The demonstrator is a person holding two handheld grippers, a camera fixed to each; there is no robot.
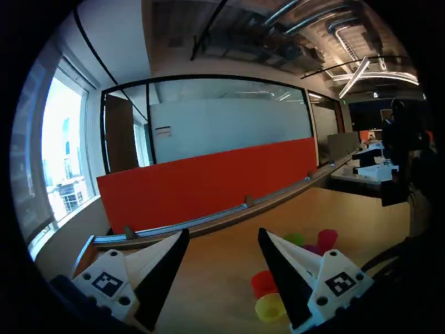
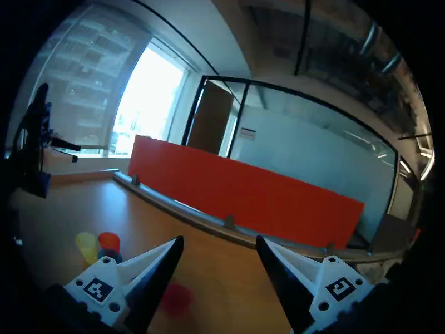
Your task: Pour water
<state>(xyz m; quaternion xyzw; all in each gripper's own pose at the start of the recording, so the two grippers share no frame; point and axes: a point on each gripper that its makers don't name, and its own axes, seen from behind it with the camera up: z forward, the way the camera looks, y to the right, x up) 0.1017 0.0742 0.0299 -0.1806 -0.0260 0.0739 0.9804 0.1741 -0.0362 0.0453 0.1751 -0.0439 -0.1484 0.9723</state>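
We hold the left tongs point(image 1: 222, 230) and right tongs point(image 2: 218, 238) spread and empty above the tabletop point(image 1: 222, 289) (high, we judge, to pick a cup first), the red cup point(image 1: 262, 281) and yellow cup point(image 1: 271, 307) sitting at five o'clock in the left gripper view, untouched.

Left tongs point(image 1: 222, 231) came up with two pointed fingers point(image 1: 161, 273), black on the inner faces and white along the outer sides. Behind those fingers, each white mount carried a square black-and-white marker point(image 1: 107, 283) and small dark screw holes. Right tongs point(image 2: 219, 238) showed the same: black-and-white wedge fingers point(image 2: 278, 278), with a marker point(image 2: 340, 289) on each mount behind them.
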